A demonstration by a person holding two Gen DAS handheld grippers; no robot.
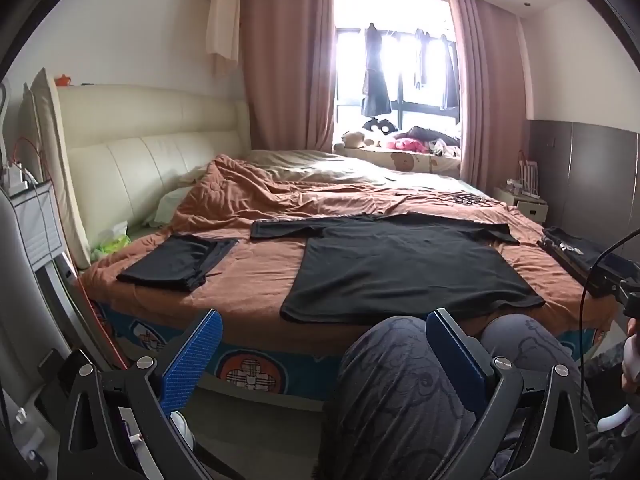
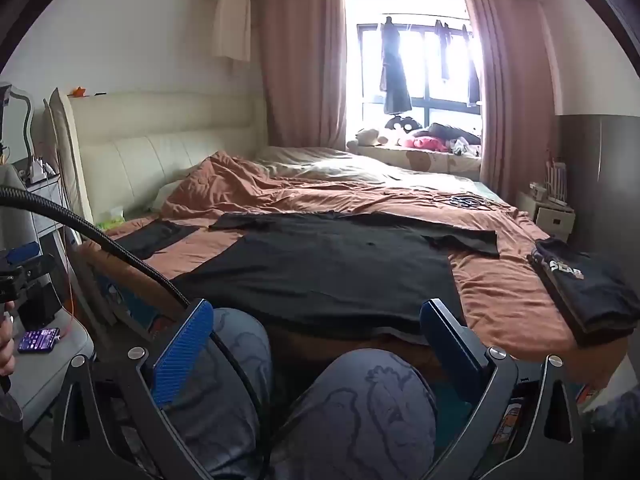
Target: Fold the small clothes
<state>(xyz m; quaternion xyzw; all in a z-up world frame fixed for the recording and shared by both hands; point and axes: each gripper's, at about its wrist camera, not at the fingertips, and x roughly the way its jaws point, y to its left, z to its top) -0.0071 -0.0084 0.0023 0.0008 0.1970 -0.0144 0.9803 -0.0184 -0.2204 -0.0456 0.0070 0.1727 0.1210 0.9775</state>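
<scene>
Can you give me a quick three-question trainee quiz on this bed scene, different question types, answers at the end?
1. True or false: the black T-shirt lies spread flat on the brown cover, sleeves out.
2. Multiple choice: the folded shirt with white lettering lies A) to the right of the T-shirt, B) on top of it, C) on the windowsill.
3. Fill in: both the left gripper and the right gripper are ____ and hold nothing.

Key: 1 true. 2 A; a plain folded black garment lies on the other side. 3 open.
</scene>
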